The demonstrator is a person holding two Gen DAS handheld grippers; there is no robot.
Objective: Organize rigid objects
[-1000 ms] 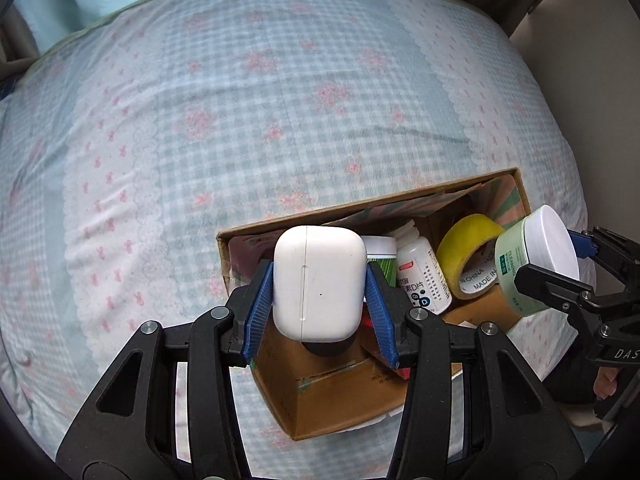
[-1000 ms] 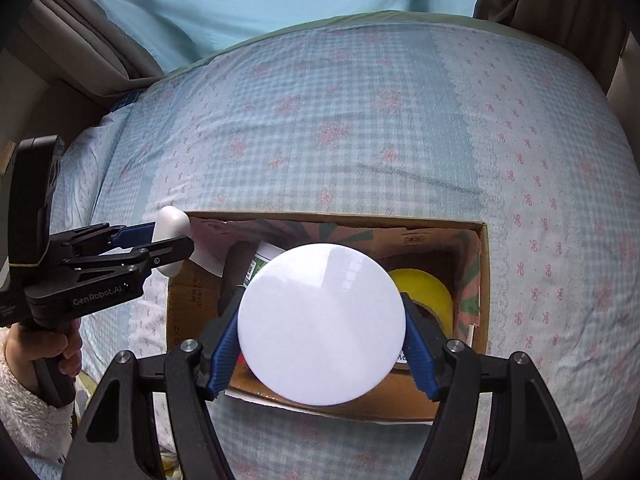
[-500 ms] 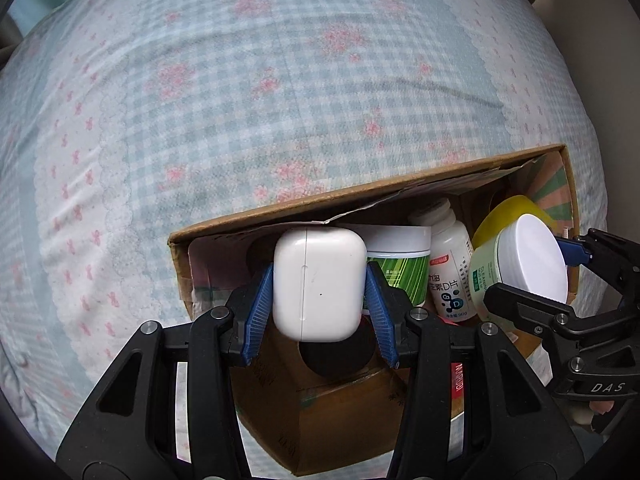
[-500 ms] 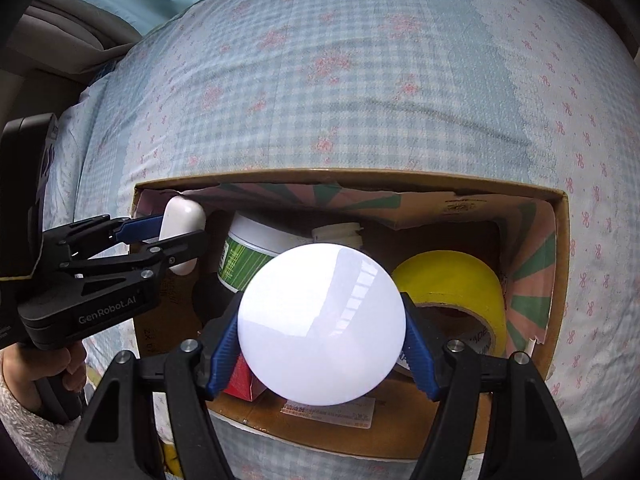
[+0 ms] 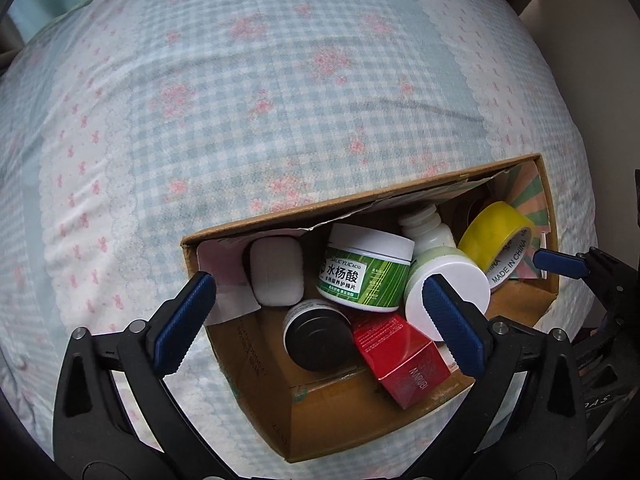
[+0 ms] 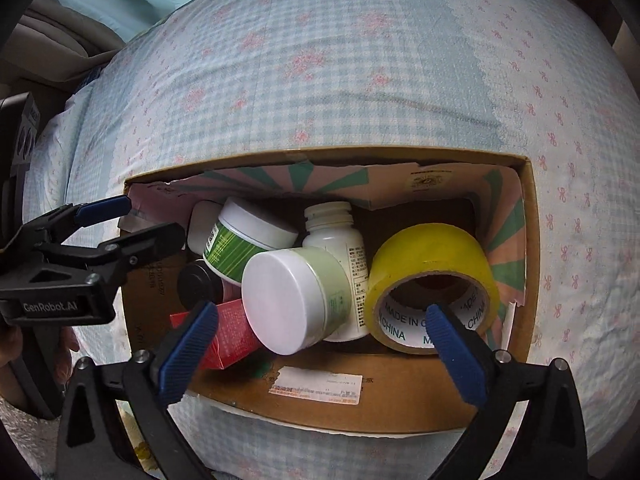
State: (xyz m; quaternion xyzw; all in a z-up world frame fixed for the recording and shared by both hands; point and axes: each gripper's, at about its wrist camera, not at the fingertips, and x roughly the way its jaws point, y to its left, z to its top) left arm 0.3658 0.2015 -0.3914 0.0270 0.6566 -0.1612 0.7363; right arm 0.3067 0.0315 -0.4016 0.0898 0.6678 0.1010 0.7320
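1. My left fingers [image 5: 320, 312] are opening wide with nothing between them; the white case [image 5: 276, 276] lies released in the box [image 5: 360, 208], at its left end, centre-left of the left view.
2. My right fingers [image 6: 320, 332] are opening too, empty; the white-lidded jar [image 6: 292, 300] lies tilted mid-box on the red carton [image 6: 228, 336] and white bottle [image 6: 340, 248].
3. Both look light, hard and smooth, so likely slippery: I'd pinch the case's flat sides, the jar across its lid.
4. The box is crowded; its cardboard walls stand close. Open room is straight up, or out over the bed [image 5: 280, 100].
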